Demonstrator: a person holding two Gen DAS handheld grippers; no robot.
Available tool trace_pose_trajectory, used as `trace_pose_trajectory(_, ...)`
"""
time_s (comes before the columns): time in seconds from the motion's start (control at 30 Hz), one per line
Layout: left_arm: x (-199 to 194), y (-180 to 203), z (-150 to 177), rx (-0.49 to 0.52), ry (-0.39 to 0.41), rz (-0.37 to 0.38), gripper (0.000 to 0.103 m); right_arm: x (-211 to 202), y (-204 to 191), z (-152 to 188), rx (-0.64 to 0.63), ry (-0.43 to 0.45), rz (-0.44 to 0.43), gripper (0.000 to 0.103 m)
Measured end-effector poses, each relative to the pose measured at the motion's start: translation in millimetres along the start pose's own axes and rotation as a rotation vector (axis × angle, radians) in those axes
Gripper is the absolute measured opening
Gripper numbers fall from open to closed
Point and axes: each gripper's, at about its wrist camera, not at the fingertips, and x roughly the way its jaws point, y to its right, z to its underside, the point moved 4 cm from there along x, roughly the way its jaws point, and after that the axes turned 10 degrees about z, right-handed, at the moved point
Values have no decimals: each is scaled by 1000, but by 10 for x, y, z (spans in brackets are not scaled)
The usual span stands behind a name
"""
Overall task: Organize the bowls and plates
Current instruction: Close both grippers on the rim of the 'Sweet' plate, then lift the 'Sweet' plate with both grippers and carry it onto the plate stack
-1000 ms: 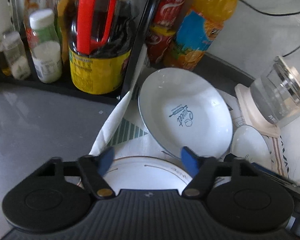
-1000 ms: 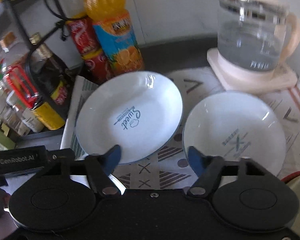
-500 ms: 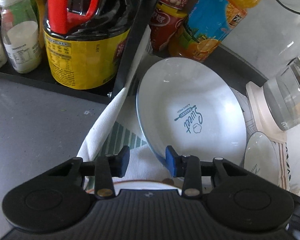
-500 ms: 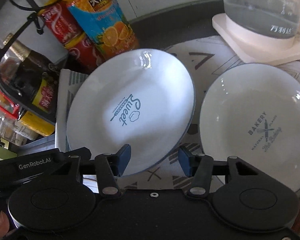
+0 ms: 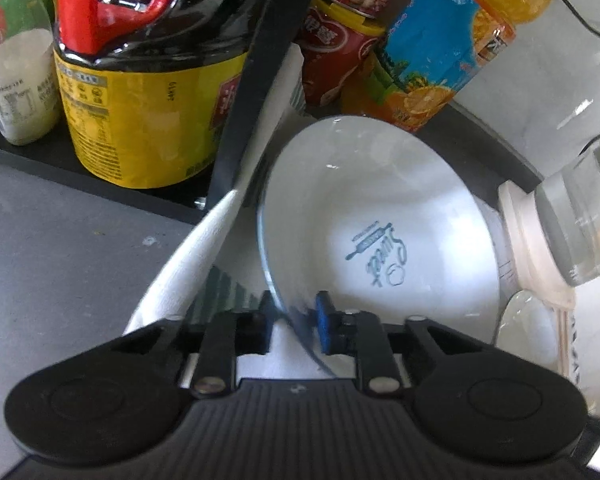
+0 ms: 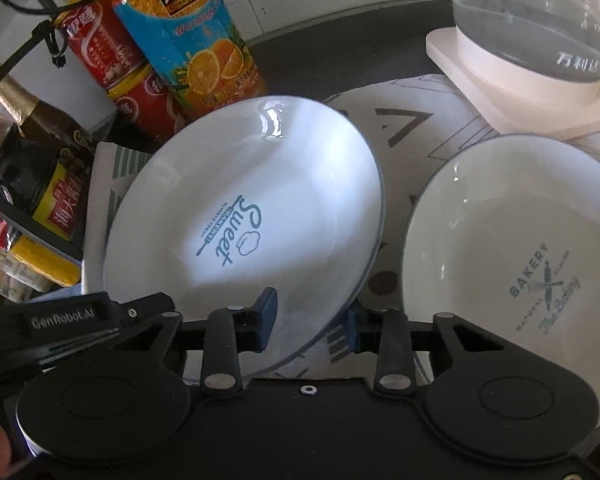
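Both claws now narrowed onto "Sweet" plate (image 6: 240, 208): left claw (image 5: 294, 326) pinching its rim, right claw (image 6: 310, 318) half-closed around near edge, lifted, ready for stacking.

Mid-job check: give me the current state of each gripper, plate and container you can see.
Left gripper: closed on the rim of the Sweet plate.
Right gripper: jaws straddling the Sweet plate's near rim, whether clamped is unclear.
Sweet plate: tilted, lifted on the left side.
Bakery plate: flat on the cloth, untouched.
Glass kettle: upright on its base, holding water.
Orange juice bottle: upright, full-looking.
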Motion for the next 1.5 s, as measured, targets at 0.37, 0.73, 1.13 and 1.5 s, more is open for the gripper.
trace_pose_trajectory(0.37,-247,142,42,51,49,21,16,-297,94,-75,-3,94,-42,17)
trace_pose_trajectory(0.73,-595,222,256,55,92,21,16,-657,89,113,-22,147,-50,17)
trace_pose_trajectory(1.13,-1041,229,707,55,124,6,16,-1047,89,564,-61,173,-75,17)
trace_pose_trajectory(1.5,-1336,106,1166,37,140,3,16,-1280,97,984,-114,177,-82,17)
